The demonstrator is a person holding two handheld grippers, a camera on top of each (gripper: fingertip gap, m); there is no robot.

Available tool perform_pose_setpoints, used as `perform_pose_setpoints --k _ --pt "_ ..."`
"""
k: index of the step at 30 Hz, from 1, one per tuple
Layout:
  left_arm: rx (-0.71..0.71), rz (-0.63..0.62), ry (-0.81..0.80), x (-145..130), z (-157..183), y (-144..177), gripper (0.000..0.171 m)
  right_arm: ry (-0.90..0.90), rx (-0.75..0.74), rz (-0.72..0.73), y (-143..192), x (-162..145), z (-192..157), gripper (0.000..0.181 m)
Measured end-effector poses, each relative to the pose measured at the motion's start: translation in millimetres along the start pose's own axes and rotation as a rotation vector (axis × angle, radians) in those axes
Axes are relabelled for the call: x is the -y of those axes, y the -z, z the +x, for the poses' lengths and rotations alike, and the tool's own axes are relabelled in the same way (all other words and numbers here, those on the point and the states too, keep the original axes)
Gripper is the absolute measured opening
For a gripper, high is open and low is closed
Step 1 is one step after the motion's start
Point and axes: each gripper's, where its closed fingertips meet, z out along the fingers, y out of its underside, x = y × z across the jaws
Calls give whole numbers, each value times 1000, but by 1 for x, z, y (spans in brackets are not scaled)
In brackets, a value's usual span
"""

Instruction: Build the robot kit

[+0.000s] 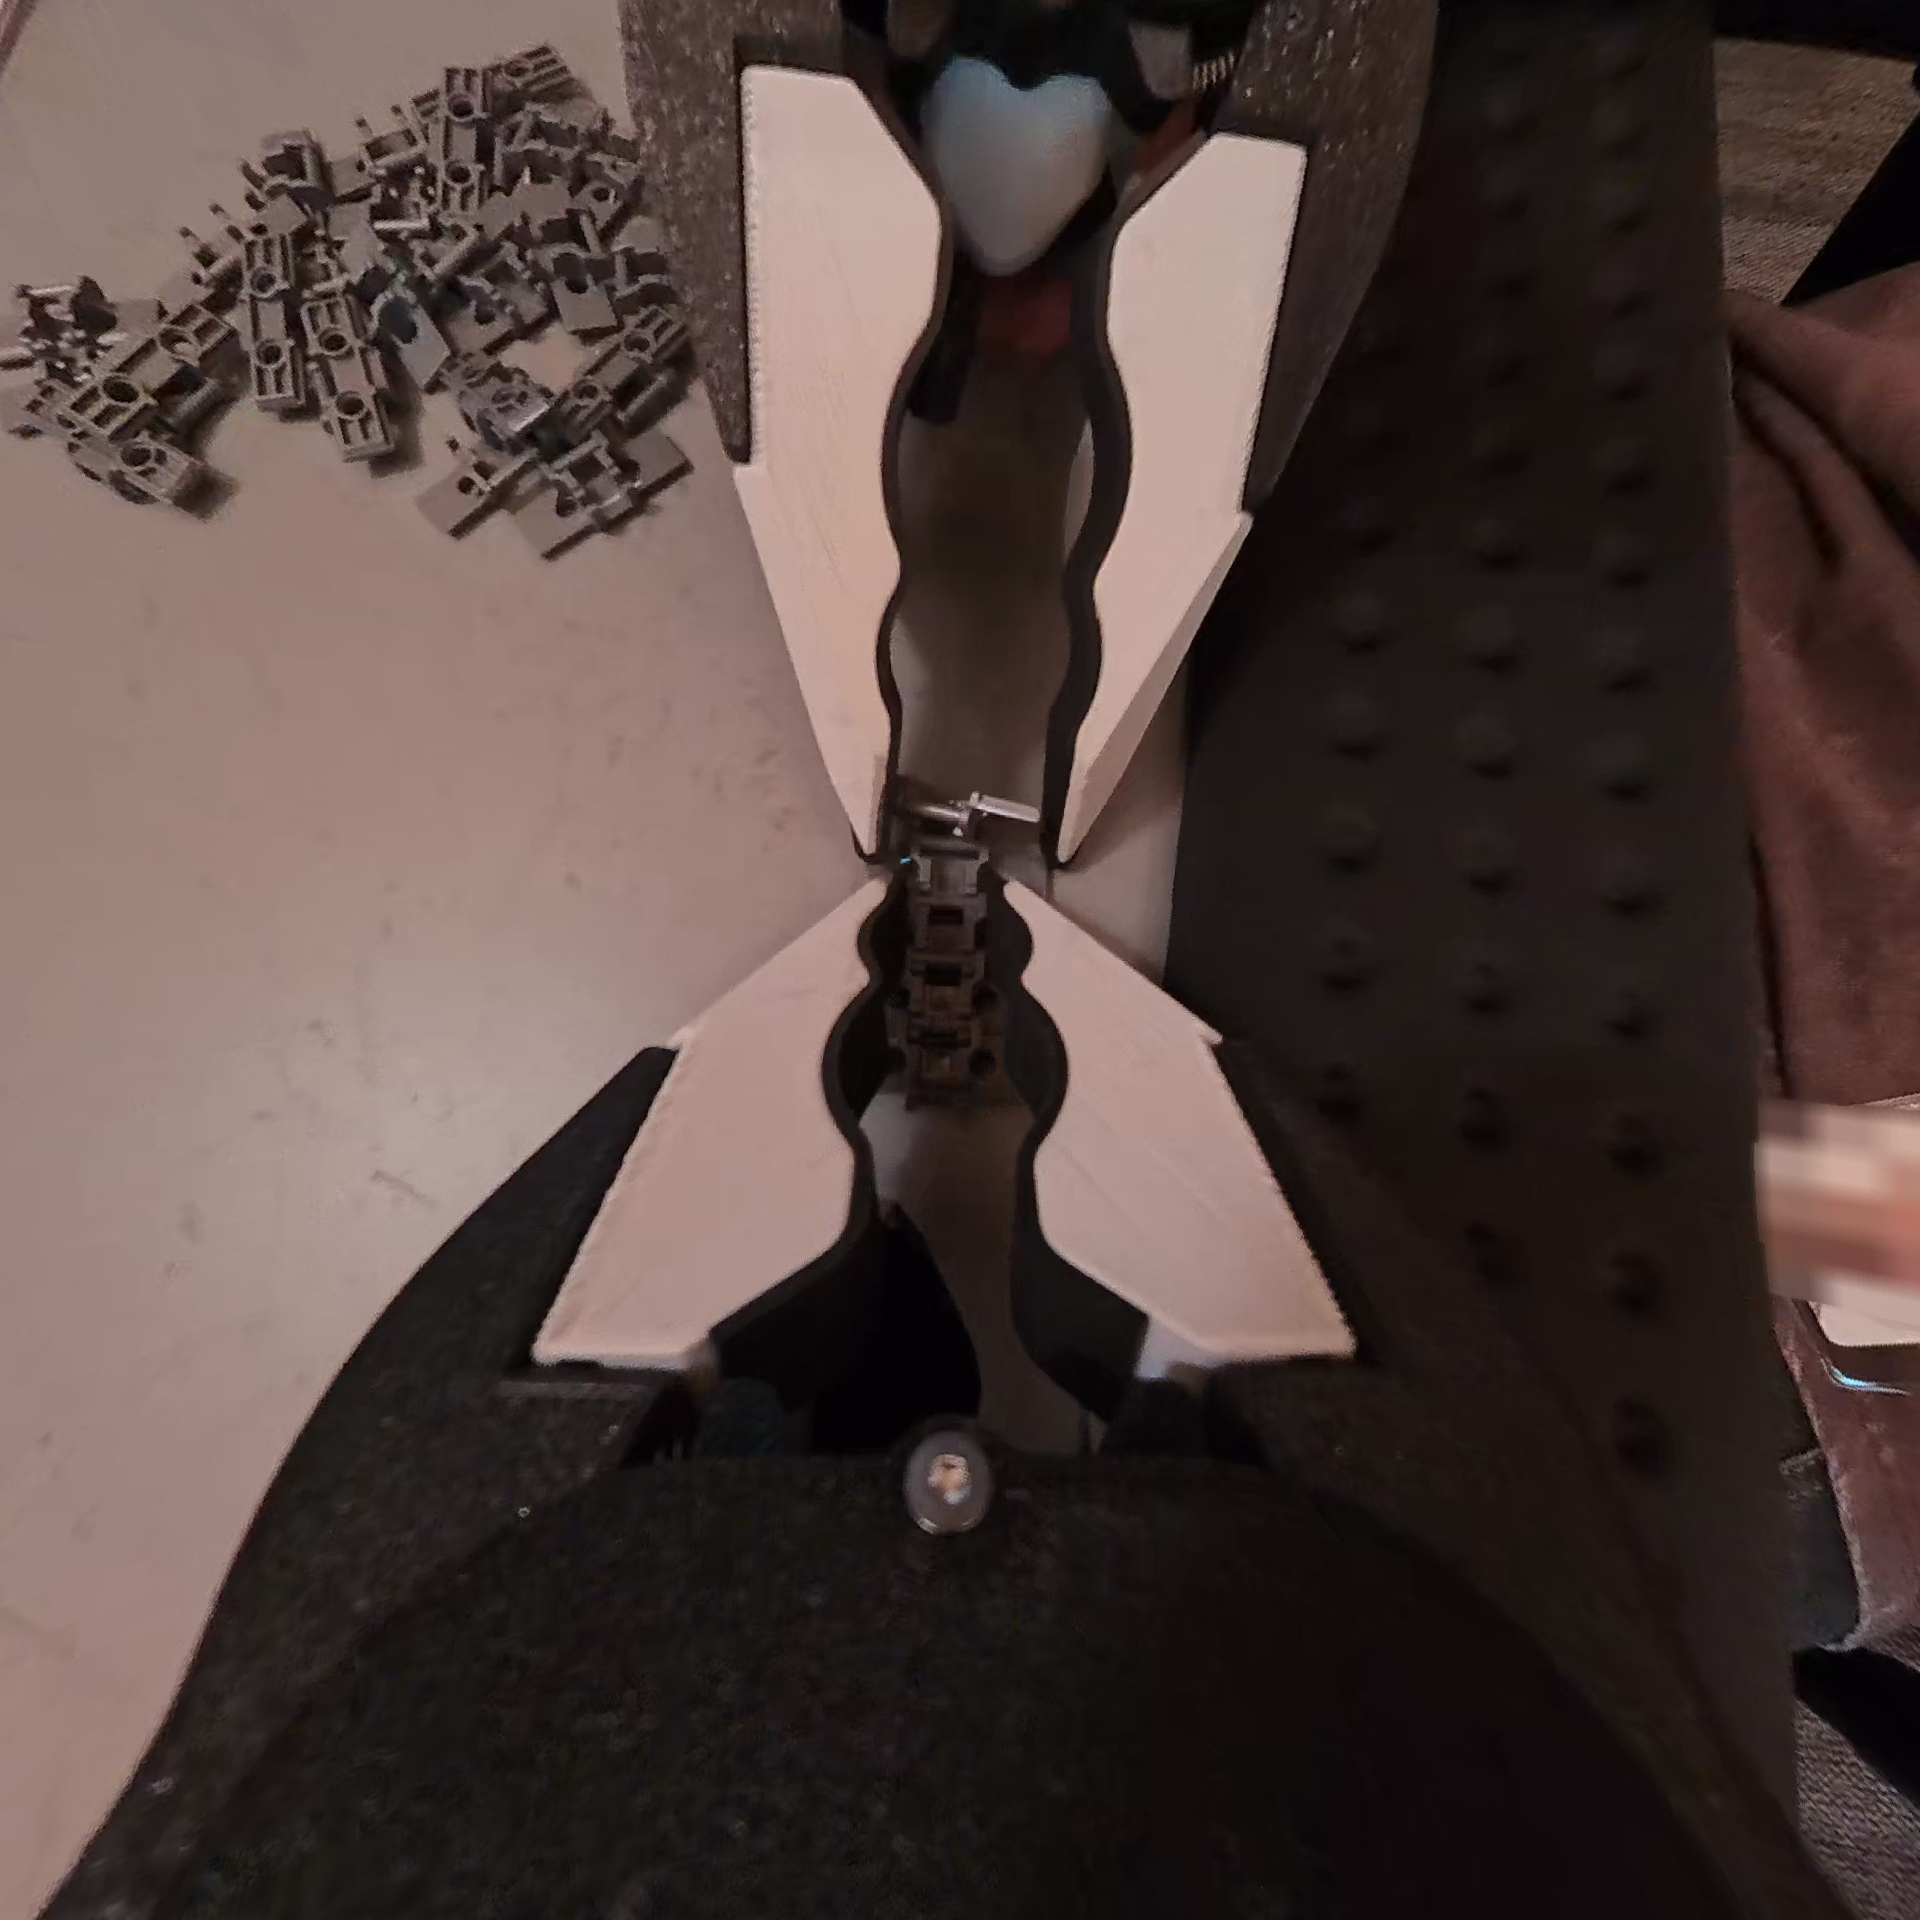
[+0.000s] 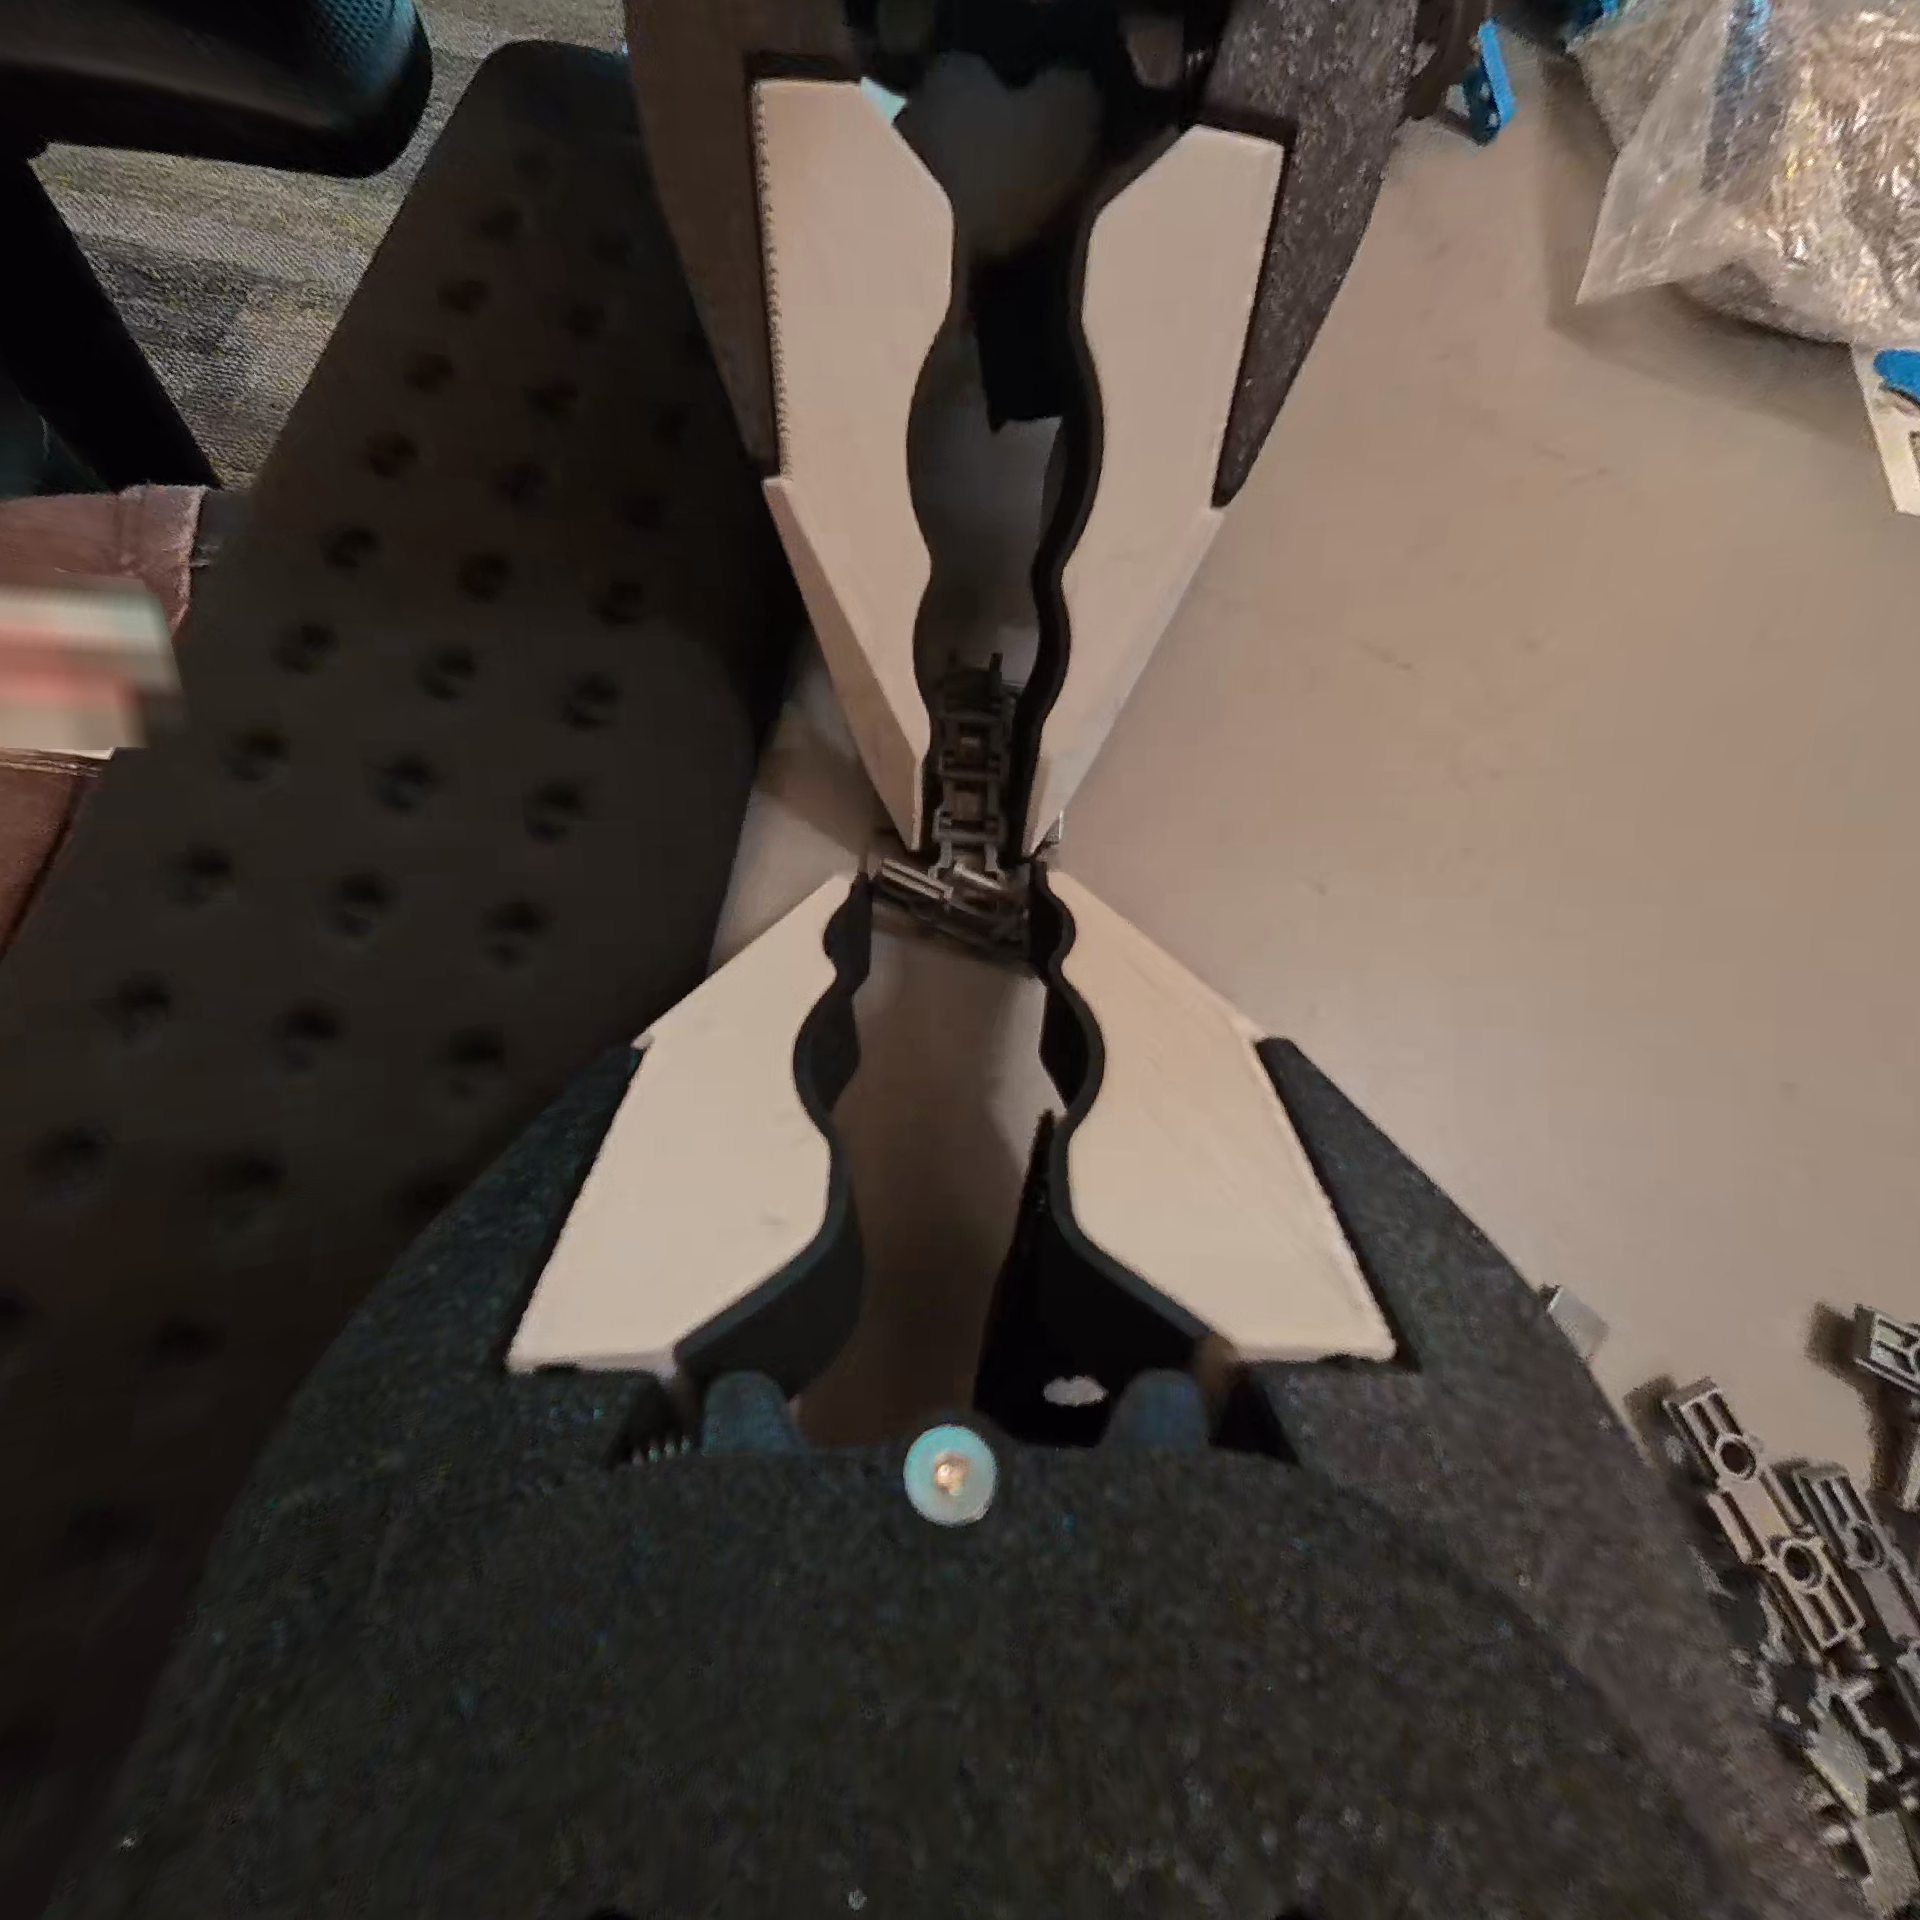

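Left wrist view: the left gripper [image 1: 940, 883] clenches a chain [image 1: 943, 997] of grey links, tip to tip with the right gripper [image 1: 961, 831], which pinches one link [image 2: 956, 899] against the chain's end. Loose links [image 1: 364, 312] lie piled on the table [image 1: 312, 935], left of the chain. Keeping both grips square and aligned looks key.

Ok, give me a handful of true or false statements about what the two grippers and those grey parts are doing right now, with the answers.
1. The left gripper is shut on a chain of grey links. True.
2. The right gripper is empty. False: it grips a grey link piece.
3. The two grippers meet tip to tip. True.
4. The loose grey parts are in a box. False: they lie heaped on the table.
5. A dimpled black mat lies beside the grippers. True.
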Motion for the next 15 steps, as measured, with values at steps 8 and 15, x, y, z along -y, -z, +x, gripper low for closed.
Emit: perform_pose_setpoints --k 8,15 --pt "-16 21 5 1 1 -2 14 -38 -28 -16 4 -4 1 34" --pt "-30 36 23 1 1 -2 14 -132 -18 -22 9 -6 -1 50"
